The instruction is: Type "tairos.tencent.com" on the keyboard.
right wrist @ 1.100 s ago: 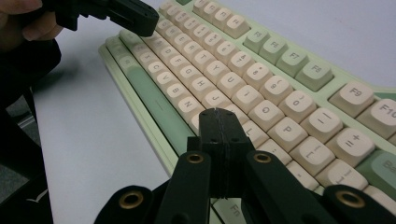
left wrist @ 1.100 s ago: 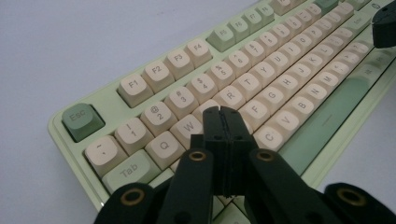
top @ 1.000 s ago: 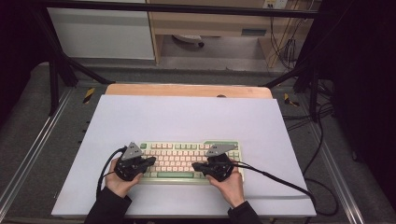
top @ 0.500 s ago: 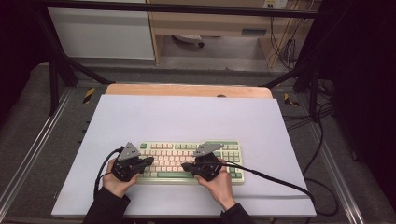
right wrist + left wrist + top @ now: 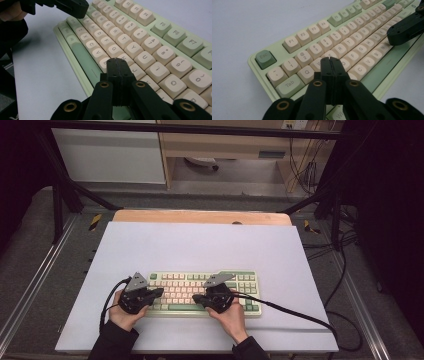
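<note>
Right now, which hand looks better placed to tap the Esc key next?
Probably the left. The left gripper, jaws shut, hangs over the W and E keys, near the Esc key. The right gripper sits farther along the keyboard, around H and J.

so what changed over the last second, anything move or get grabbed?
The right gripper slid left along the keyboard, from near its right end toward the middle keys, jaws shut on nothing. The left gripper stayed over the left keys, also shut and empty. The keyboard and the white mat did not shift.
</note>
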### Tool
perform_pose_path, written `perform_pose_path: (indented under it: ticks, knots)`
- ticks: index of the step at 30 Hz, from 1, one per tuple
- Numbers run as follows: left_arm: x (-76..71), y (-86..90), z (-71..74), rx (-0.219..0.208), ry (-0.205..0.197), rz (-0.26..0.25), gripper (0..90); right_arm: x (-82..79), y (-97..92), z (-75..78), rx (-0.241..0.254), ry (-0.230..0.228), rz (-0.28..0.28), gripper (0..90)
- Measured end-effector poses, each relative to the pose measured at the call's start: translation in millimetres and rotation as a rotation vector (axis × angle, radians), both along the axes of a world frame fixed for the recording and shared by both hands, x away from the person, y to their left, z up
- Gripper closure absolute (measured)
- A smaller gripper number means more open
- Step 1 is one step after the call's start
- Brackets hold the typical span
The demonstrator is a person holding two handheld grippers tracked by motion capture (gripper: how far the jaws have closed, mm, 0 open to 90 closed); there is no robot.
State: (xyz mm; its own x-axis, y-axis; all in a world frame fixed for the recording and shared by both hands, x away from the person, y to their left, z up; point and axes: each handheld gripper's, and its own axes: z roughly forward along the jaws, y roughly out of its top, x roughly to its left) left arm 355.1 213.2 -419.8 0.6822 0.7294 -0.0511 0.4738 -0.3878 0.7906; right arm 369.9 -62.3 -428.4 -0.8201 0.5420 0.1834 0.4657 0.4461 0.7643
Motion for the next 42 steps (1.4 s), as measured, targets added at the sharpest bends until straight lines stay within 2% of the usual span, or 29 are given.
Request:
perform_pose_path:
  ticks: [14,28,42]
  knots:
    - [0.1,-0.4,-0.3,0.001,0.0,0.0,89.9,1.1,2.9,-4.6,0.003,0.014,0.002,90.0]
    - [0.0,-0.2,0.0,0.001,0.0,0.0,89.9,0.6,4.3,-7.4,-0.005,0.007,0.01,90.0]
    - [-1.1,0.2,2.3,-0.007,-0.006,-0.001,89.9,-2.8,-7.9,10.0,-0.013,-0.021,0.004,90.0]
